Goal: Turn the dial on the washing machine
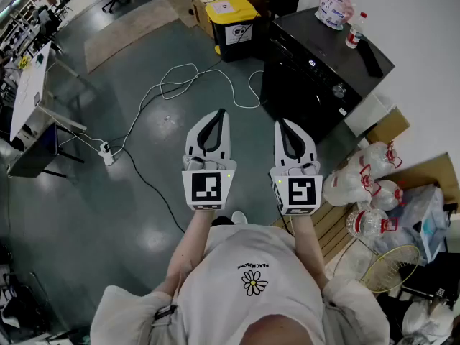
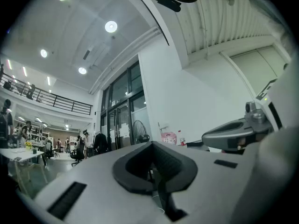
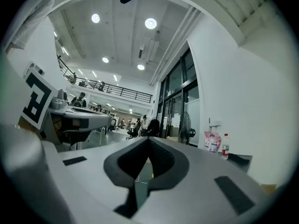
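Observation:
The black washing machine [image 1: 316, 70] stands at the upper right against the white wall. Its silver dial [image 1: 338, 90] sits on the front control strip. Both grippers are held side by side in front of the person, well short of the machine and pointing up and away from the floor. My left gripper [image 1: 220, 113] is shut with nothing in it, its jaws meeting at the tip [image 2: 152, 144]. My right gripper [image 1: 280, 124] is also shut and empty, tips together [image 3: 148, 139]. In the right gripper view only the machine's top edge [image 3: 238, 161] shows; the dial is hidden there.
A pink bag [image 1: 335, 6], a bottle [image 1: 354, 29] and a black object [image 1: 370, 57] lie on the machine's top. A yellow bin [image 1: 231, 19] stands to its left. White cable [image 1: 180, 85] loops over the floor. Water jugs [image 1: 366, 185] and a fan [image 1: 388, 268] crowd the right.

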Demonstrator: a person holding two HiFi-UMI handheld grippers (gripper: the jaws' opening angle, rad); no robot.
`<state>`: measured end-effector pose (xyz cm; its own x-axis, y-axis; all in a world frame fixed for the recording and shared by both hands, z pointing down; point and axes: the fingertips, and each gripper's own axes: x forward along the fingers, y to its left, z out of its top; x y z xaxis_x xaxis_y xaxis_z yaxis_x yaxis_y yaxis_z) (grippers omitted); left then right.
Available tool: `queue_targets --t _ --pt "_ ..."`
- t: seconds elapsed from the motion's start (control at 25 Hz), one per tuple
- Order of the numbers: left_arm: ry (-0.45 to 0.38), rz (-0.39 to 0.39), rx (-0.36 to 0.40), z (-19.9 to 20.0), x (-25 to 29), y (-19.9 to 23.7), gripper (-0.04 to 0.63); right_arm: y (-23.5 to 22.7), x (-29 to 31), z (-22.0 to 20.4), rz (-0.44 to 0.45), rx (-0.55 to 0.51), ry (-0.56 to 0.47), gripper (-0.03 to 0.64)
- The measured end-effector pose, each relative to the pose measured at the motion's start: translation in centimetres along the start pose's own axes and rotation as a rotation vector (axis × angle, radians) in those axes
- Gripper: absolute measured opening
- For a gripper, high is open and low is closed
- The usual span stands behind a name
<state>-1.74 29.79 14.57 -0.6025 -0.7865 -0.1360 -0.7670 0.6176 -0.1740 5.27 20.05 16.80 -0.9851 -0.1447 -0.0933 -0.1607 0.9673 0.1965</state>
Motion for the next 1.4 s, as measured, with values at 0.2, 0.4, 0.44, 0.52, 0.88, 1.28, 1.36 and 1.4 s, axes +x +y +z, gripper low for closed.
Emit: queue_targets --t 0.2,0.4,0.44,0.52,0.88,1.28,1.36,1.4 --pt "0.001 -0.003 0.001 0.0 0.3 0.2 -0.002 -0.2 0.3 0.0 -0.004 -0.003 0.006 0.003" --pt "0.011 -0.016 -0.008 -0.2 0.6 0.0 -0.002 -0.2 0.2 -0.4 -0.004 0.014 0.015 0.003" --pt "0.013 -0.019 -0.009 -0.3 0.6 -0.1 -0.002 -0.2 0.2 -0.5 -0.011 0.032 0.009 0.003" --pt "0.020 -0.024 -0.006 -0.6 0.5 0.0 -0.002 -0.3 0.0 -0.7 -0.025 0.074 -0.003 0.002" --pt "0.015 -0.056 -0.014 -2.2 2.7 0.6 -0.002 -1.2 1.3 -2.9 -0.055 0.077 0.031 0.003" --pt "-0.046 -0.156 -0.047 -2.7 13.4 3.5 -0.002 -5.8 9.6 -3.5 -0.154 0.010 0.041 0.003" --pt "-0.042 -0.184 -0.051 -3.3 16.2 4.3 -0.002 -7.2 11.7 -4.1 -0.191 0.014 0.058 0.003" --pt "-0.038 -0.197 -0.055 -3.7 17.7 4.7 -0.002 -7.9 12.9 -4.5 -0.209 0.017 0.067 0.003"
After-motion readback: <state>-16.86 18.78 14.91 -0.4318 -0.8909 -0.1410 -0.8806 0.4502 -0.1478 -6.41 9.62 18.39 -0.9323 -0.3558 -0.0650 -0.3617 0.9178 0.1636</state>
